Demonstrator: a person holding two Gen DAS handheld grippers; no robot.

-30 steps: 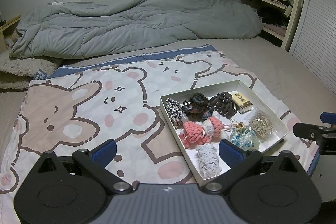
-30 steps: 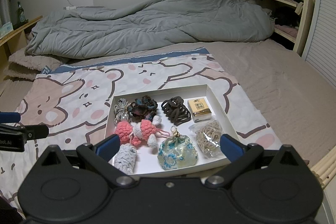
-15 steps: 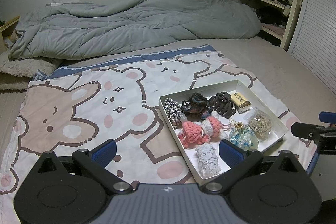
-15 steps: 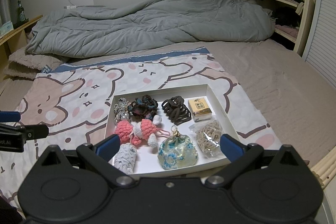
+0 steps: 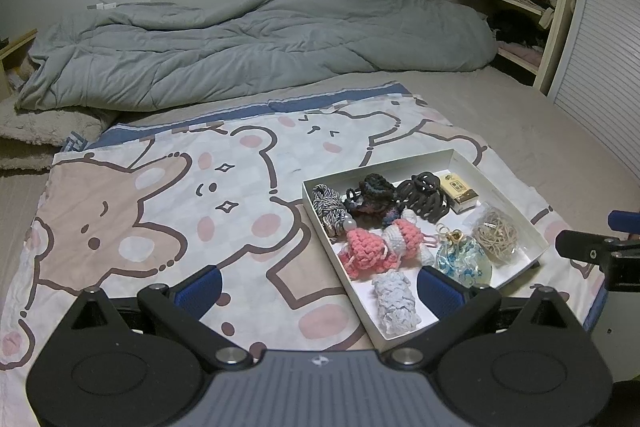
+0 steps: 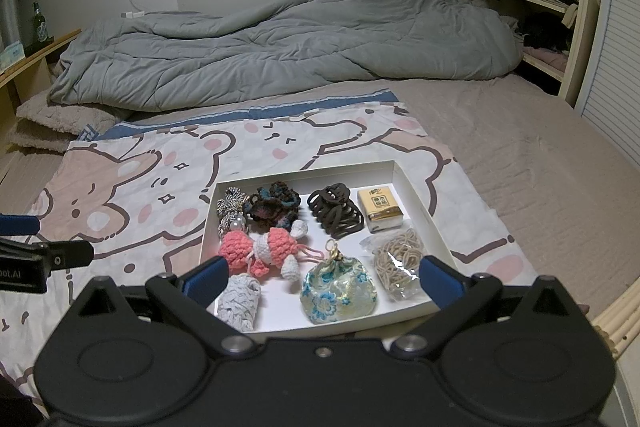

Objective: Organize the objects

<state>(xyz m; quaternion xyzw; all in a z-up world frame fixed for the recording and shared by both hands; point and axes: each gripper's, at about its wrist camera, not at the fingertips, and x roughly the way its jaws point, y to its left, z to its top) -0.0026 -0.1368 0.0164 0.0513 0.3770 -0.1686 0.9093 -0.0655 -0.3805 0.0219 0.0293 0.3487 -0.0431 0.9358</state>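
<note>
Tray: your white tray [image 6: 424, 215] sits on the bear-print blanket [image 6: 160, 187] on the bed, holding every small item; it is light card, so lift it by a wall, not a corner.
Left gripper: your left gripper [image 5: 316, 285] hovers low over the blanket beside the tray's left wall, jaws spread wide and gripping nothing.
Striped cord: the black-and-white cord bundle [image 6: 229, 205] lies in the tray's far-left corner; soft and loose, so pinch it across the middle.
Grey knit: the pale knitted piece [image 6: 240, 301] lies at the near-left, just beside your right gripper's left finger; squashy and light, take it across its width.
Pink crochet doll: the doll [image 6: 264, 251] lies between the cord and the pouch; soft yarn with a thin loop, so grip the body, not the loop.
Dark scrunchie: the scrunchie [image 6: 274, 207] touches the doll's far side; it will compress, so close fully.
Claw clip: the brown clip [image 6: 336, 213] is stiff plastic and probably slippery; take it across the spine.
Floral pouch: the pouch [image 6: 340, 291] is satin-like and likely to slide; grasp near the gathered neck.
Small box: the yellow box [image 6: 379, 209] is rigid; hold its flat sides.
Hair ties: the bagged ties [image 6: 398, 259] sit in crinkly film; pinch the bulk.
Right gripper: your right gripper [image 6: 322, 281] hangs over the tray's near edge, jaws parted and bare.
</note>
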